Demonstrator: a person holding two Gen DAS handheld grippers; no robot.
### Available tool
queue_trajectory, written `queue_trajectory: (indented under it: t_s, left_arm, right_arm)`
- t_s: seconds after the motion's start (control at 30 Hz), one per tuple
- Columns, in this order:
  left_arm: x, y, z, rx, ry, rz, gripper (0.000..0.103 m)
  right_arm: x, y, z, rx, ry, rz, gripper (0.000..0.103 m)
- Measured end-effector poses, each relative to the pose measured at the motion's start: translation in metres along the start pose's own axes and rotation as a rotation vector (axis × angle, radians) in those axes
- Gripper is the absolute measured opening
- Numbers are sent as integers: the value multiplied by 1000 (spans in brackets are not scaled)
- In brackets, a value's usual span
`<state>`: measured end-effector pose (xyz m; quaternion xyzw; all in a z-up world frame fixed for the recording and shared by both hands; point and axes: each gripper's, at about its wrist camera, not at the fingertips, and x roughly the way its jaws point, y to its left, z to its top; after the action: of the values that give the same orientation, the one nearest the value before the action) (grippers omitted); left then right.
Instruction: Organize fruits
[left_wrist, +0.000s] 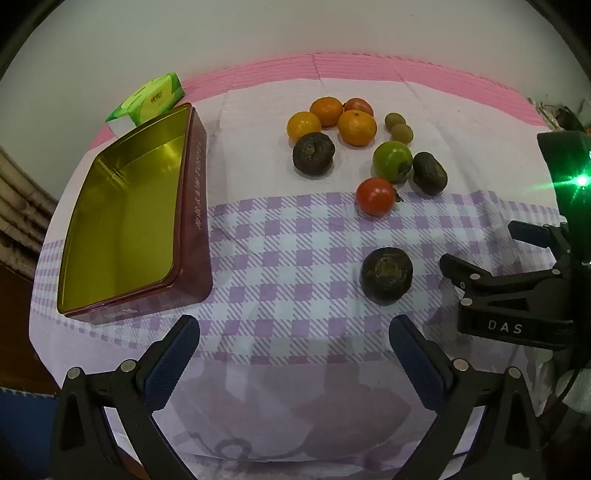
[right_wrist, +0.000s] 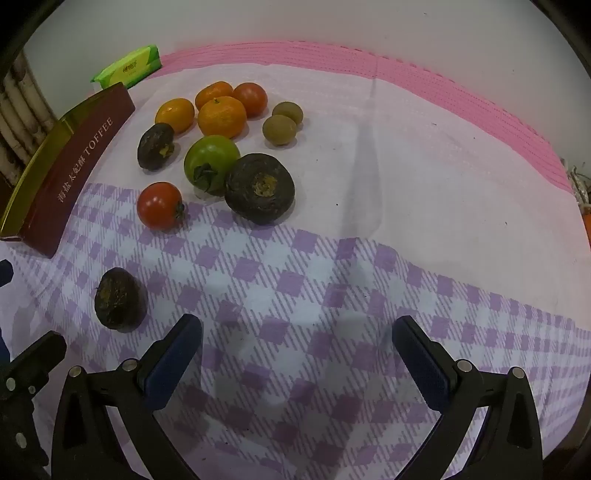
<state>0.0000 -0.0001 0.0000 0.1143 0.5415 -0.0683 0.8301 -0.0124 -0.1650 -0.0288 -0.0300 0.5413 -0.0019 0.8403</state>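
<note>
An open maroon toffee tin (left_wrist: 122, 221) with a gold inside stands empty at the left; its side shows in the right wrist view (right_wrist: 74, 166). Fruits lie loose on the cloth: three oranges (left_wrist: 356, 127), a red tomato (left_wrist: 375, 195), a green tomato (left_wrist: 391, 160), two small green fruits (left_wrist: 400, 132) and three dark brown fruits, one (left_wrist: 386, 275) nearest the grippers, also in the right wrist view (right_wrist: 120, 299). My left gripper (left_wrist: 295, 350) is open and empty, just short of that fruit. My right gripper (right_wrist: 297, 350) is open and empty over the checked cloth, and also shows to the right of that fruit in the left wrist view (left_wrist: 484, 243).
A green tissue pack (left_wrist: 151, 98) lies behind the tin by the wall. The table wears a purple checked and pink cloth (right_wrist: 406, 184). The table's right edge (right_wrist: 576, 206) has clutter beyond it.
</note>
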Motion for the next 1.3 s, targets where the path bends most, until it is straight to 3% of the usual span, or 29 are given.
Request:
queue_trajectory:
  t_s: [0.6,0.77,1.3]
  left_arm:
    - [-1,3,-3,-8,-4,-14,102]
    - [1,3,-4,-7,13,-31,97]
    - [0,2,-6,0,-14,-9,96]
  right_arm:
    - [0,0,-1,-2,-3,-4,103]
    - [0,0,-1,-2,0,-3,103]
    - [0,1,-1,-1,3,-3,103]
